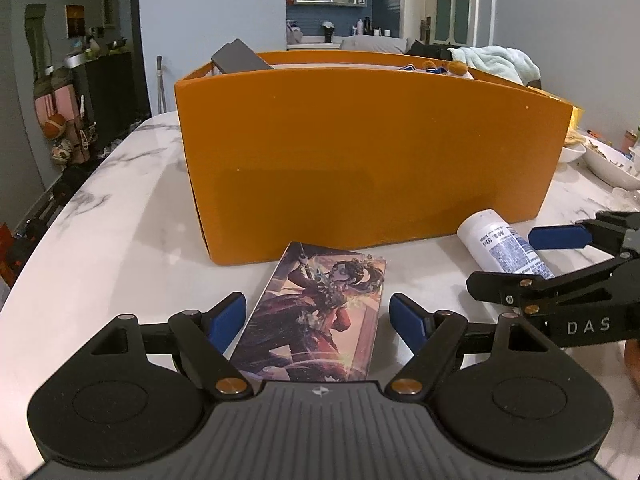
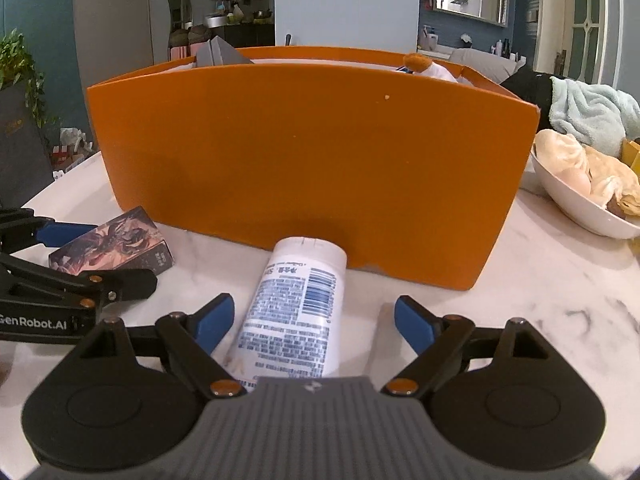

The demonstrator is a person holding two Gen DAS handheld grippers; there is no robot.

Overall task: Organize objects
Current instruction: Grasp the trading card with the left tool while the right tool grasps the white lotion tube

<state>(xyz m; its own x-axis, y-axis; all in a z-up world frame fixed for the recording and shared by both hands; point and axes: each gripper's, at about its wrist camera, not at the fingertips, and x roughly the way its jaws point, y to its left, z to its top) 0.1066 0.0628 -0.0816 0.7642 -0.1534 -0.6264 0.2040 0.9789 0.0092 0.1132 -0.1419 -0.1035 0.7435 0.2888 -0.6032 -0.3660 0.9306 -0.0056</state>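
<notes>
Left gripper (image 1: 318, 320) spread wide, straddling illustrated box (image 1: 320, 316) — contact unclear. Right gripper (image 2: 314, 322) likewise agape around white tube (image 2: 298, 304); orange bin (image 1: 368, 152) behind.

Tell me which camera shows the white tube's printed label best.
The right wrist view. There the white tube lies between the open right gripper fingers, label and barcode facing the camera. The left wrist view shows the tube off to the right beside the orange box, smaller, its lower end hidden behind the right gripper.
</notes>
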